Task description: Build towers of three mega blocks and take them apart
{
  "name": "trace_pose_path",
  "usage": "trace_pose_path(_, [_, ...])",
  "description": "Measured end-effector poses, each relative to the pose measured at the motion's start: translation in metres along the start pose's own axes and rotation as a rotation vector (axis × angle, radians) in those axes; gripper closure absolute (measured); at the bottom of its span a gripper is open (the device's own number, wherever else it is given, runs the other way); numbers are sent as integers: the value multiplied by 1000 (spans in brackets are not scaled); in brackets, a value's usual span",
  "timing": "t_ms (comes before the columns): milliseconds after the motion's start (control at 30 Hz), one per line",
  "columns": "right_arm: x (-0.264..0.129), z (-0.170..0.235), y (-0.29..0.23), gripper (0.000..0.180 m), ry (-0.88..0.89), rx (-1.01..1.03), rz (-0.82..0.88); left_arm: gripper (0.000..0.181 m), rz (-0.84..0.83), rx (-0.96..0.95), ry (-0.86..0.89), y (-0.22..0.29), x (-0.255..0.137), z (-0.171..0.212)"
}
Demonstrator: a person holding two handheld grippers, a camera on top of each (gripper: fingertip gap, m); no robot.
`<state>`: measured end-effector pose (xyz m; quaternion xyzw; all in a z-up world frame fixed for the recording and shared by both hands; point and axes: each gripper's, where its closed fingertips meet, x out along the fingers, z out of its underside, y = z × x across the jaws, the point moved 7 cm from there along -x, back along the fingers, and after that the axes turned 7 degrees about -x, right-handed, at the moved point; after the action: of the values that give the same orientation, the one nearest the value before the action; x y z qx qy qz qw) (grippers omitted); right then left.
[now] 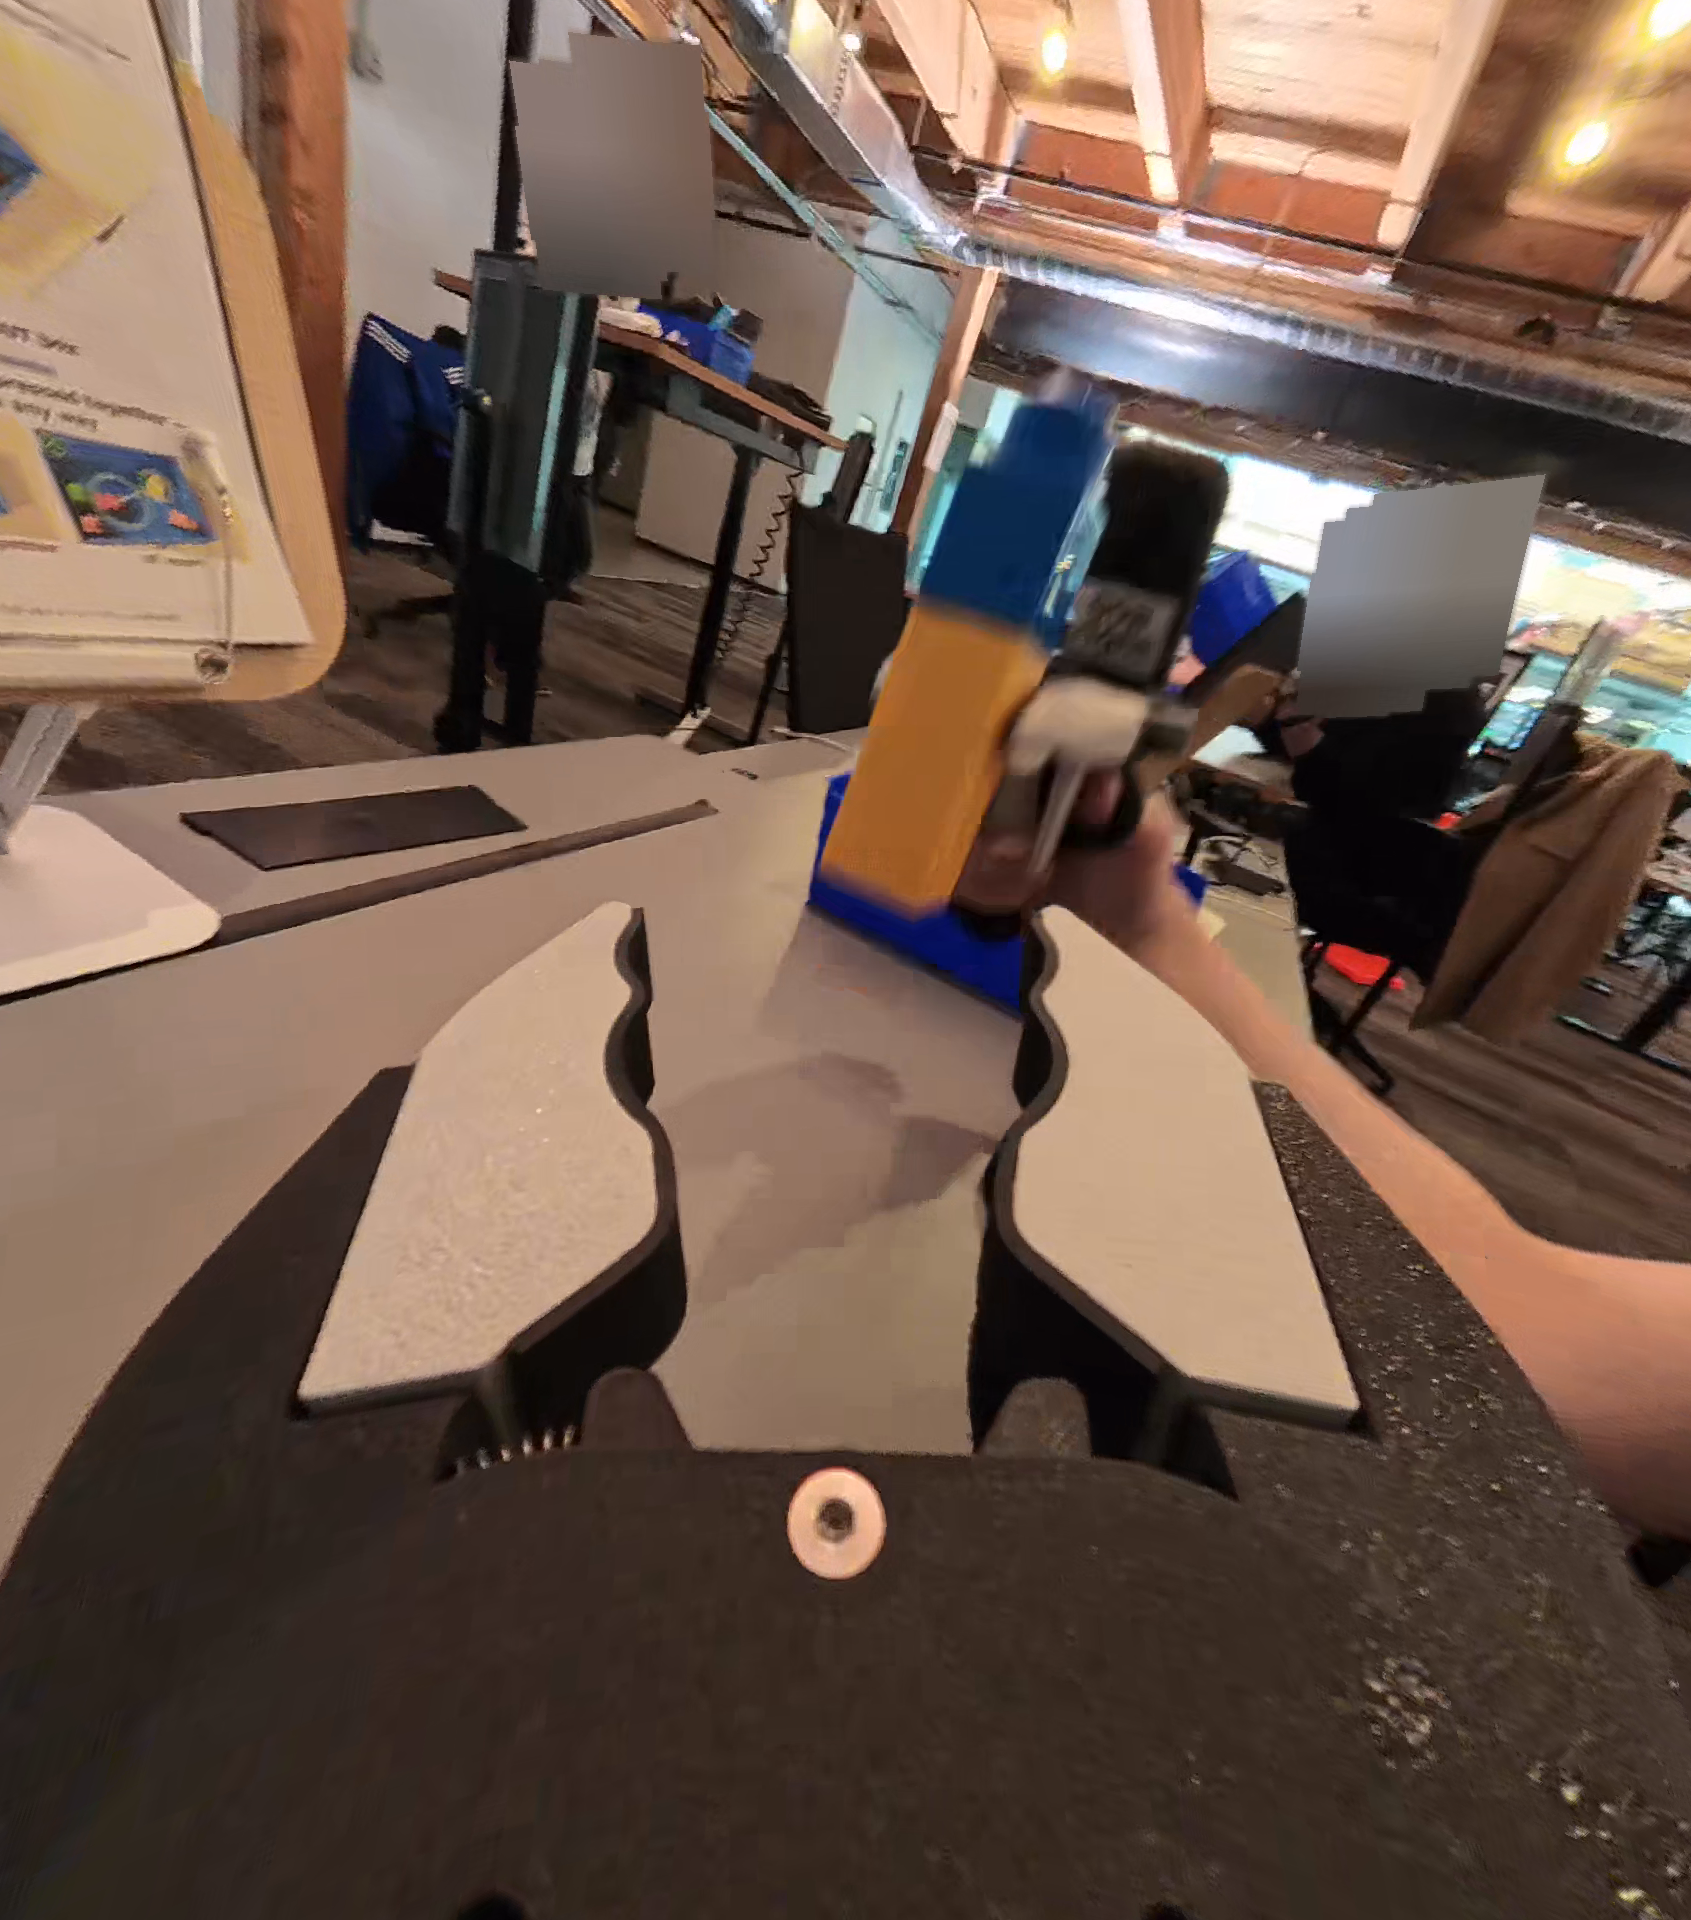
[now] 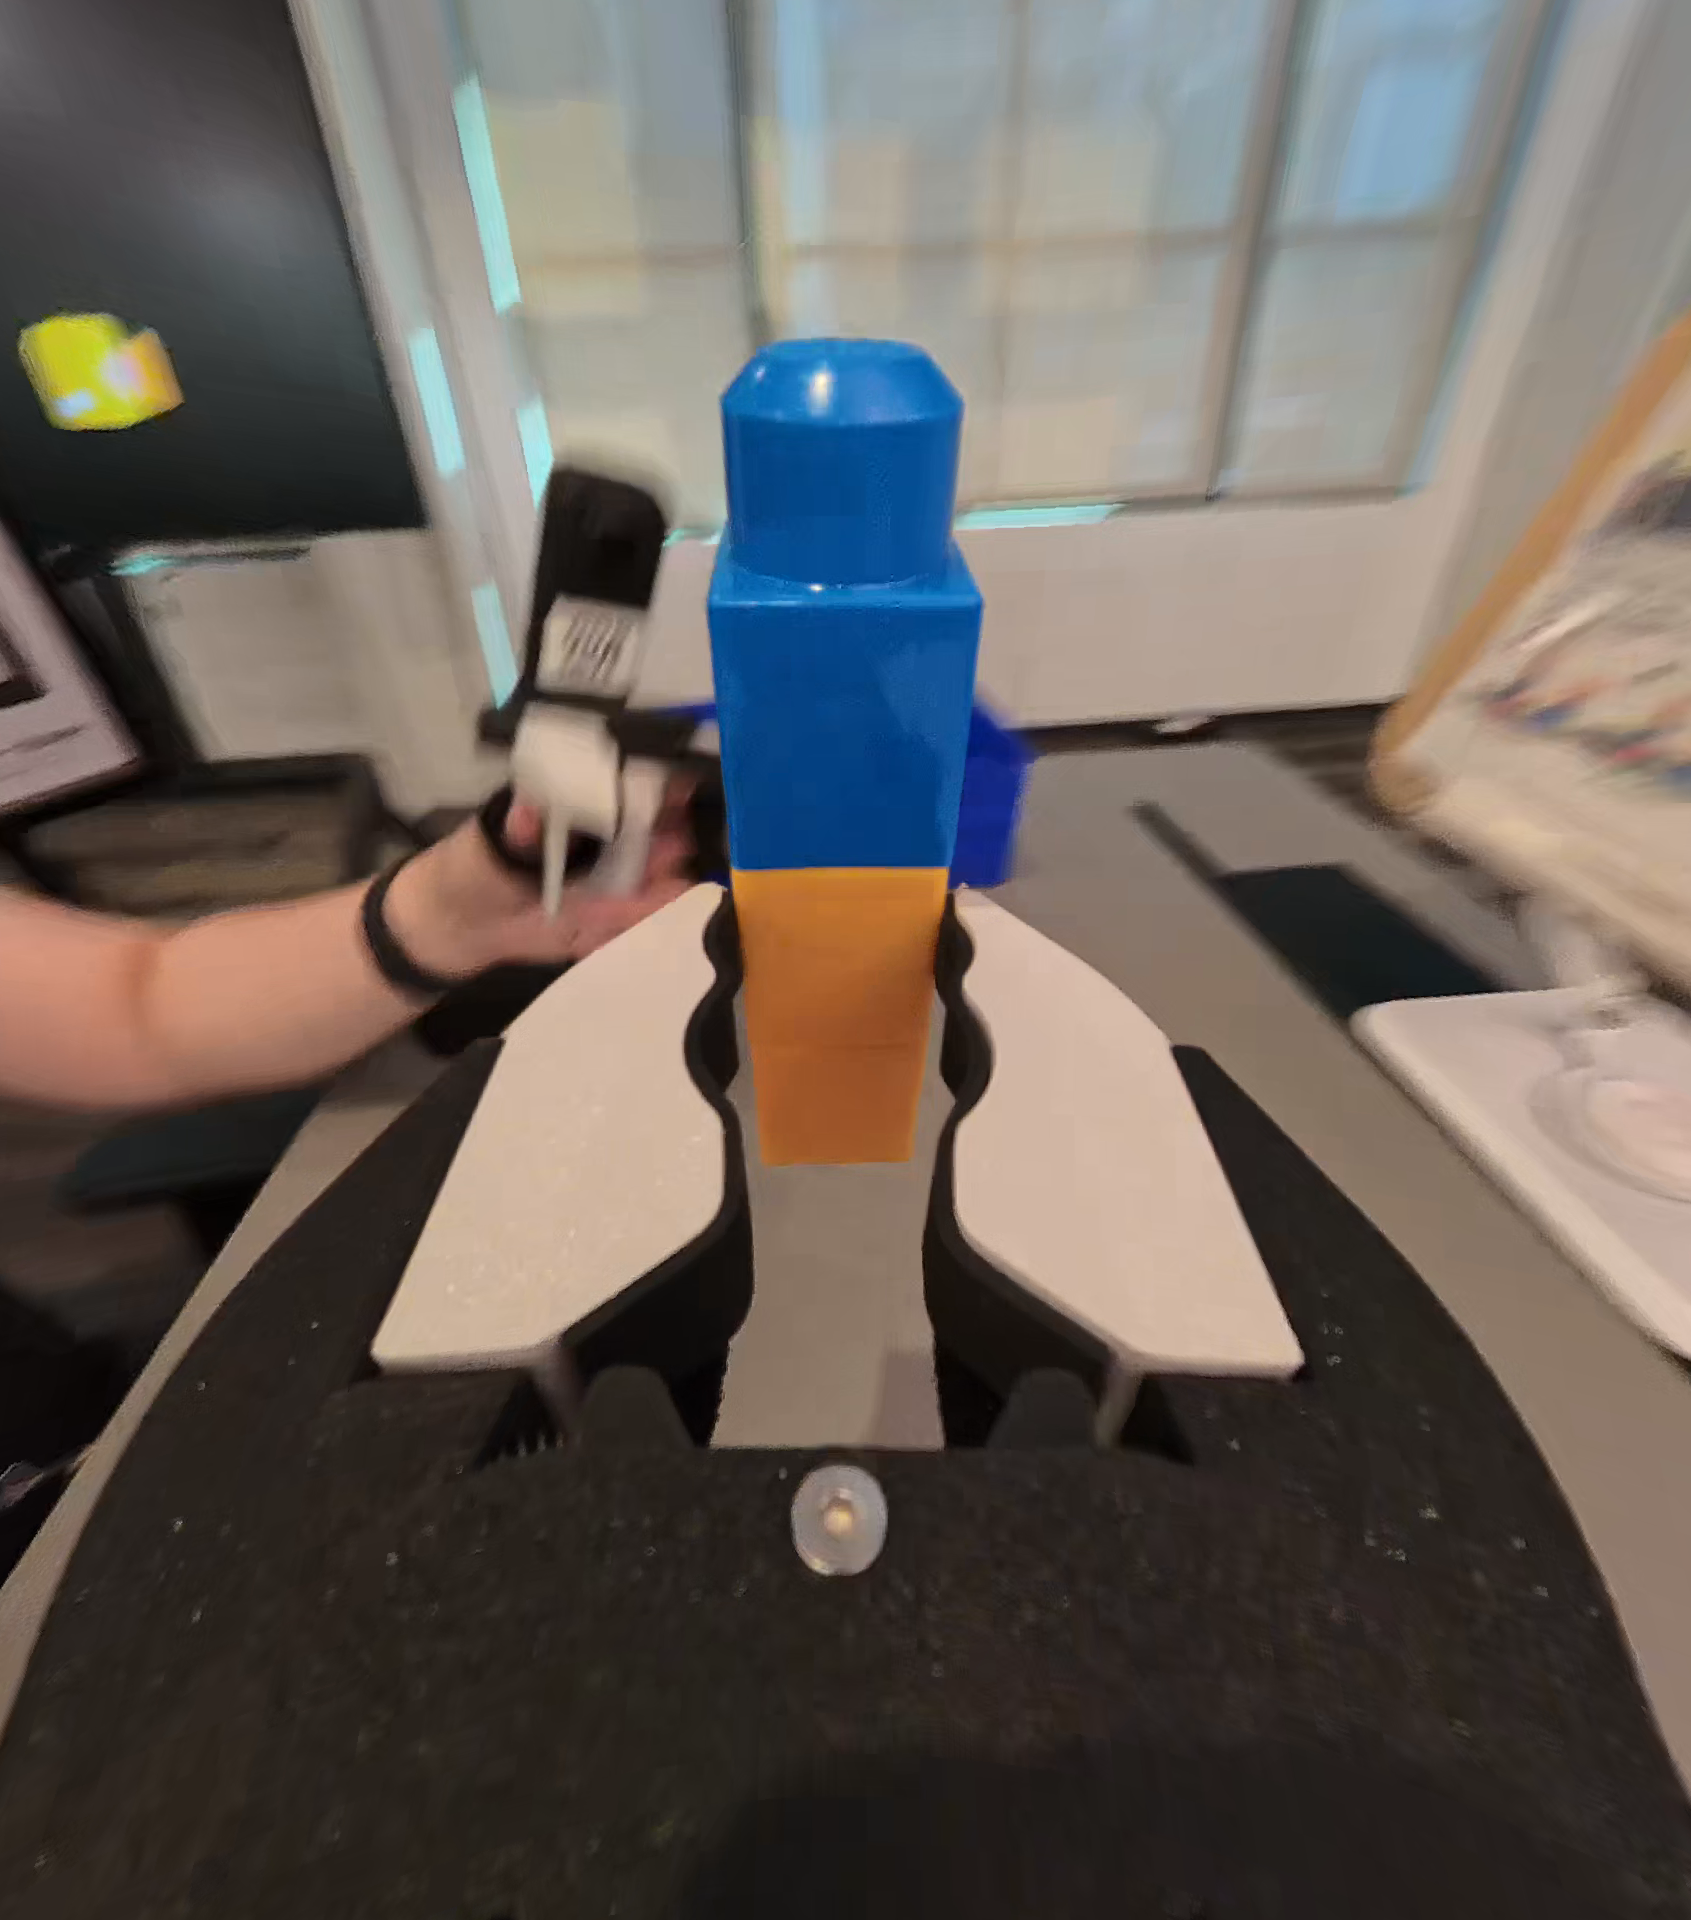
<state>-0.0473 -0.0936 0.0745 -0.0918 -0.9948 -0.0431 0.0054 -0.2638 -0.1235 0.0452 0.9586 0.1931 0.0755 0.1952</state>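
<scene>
Above the grey table, the right gripper clamps the orange block, the blue block stacked on top. The left gripper hangs beside this stack, jaws apart, empty. A two-block tower probably needs a third, likely from the blue bin behind it.

Grey table carrying a white stand base, a black mat, instruction sheet propped above
</scene>
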Motion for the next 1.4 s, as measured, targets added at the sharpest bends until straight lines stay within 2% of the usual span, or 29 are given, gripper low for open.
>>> trace_pose_path(100, [-61, -44, 6, 144, 84, -133, 374, 113, -32, 16, -35, -7, 8, 33])
trace_pose_path(233, [-172, -65, 31, 144, 28, -196, 894, 114, -5, 3, -95, -7, 20, 53])
trace_pose_path(367, [-269, -41, 56, 145, 19, -39, 1026, 117, -32, 90, -126, 0, 22, 58])
trace_pose_path(500, [-320, 12, 71, 144, -191, 22, 1143, 119, -13, 78, -105, 4, 23, 58])
trace_pose_path(600, [-328, 43, 79, 144, -158, 148, 1105, 120, -19, 79, -106, 3, 24, 60])
trace_pose_path(767, [-332, 88, 88, 145, -282, 231, 1118, 121, -39, 72, -124, -2, 25, 66])
trace_pose_path(1000, [-327, 128, 94, 144, -365, 296, 1180, 122, -52, 89, -132, -2, 29, 67])
trace_pose_path(1100, [-323, 139, 96, 144, -350, 309, 1196, 122, -64, 107, -146, -2, 28, 69])
trace_pose_path(1400, [-309, 151, 99, 144, -469, 235, 1185, 125, -62, 117, -143, -1, 26, 69])
